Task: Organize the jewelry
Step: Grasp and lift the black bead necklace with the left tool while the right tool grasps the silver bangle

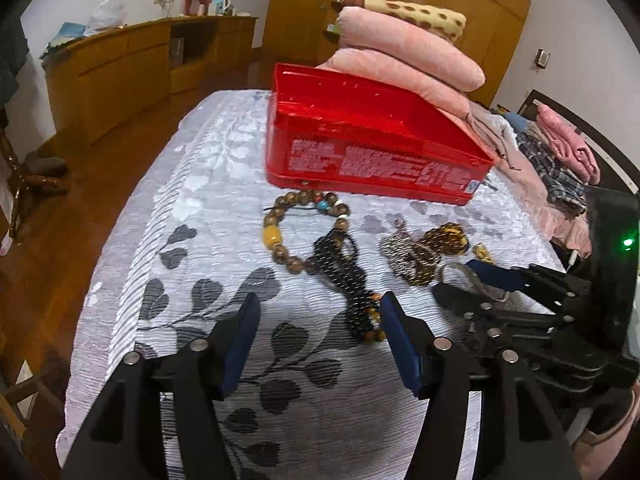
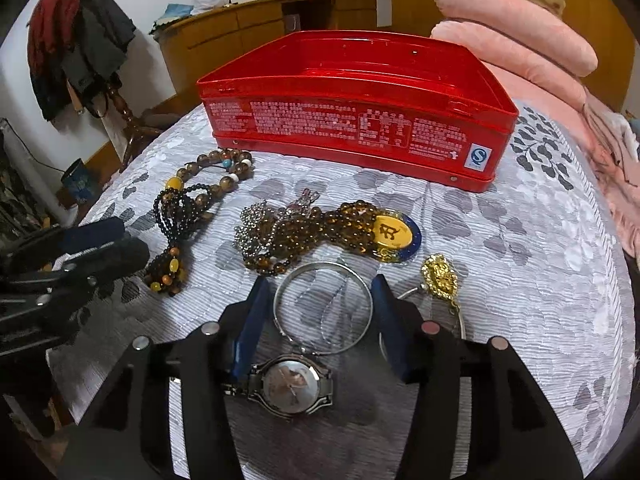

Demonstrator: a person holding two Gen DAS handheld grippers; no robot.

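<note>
Both views are evenly lit by soft indoor light; strong fisheye bending and dark vignetting are seen at the edges, with slight softness throughout.

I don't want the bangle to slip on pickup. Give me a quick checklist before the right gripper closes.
1. Silver bangle between right gripper pads: ok.
2. Pads pressing on the bangle: not ok, gaps either side.
3. Watch clear of the jaws: not ok, it lies just below the bangle.
4. Red tin open: ok.
5. Left gripper out of the way: ok, open, holding nothing.
</note>
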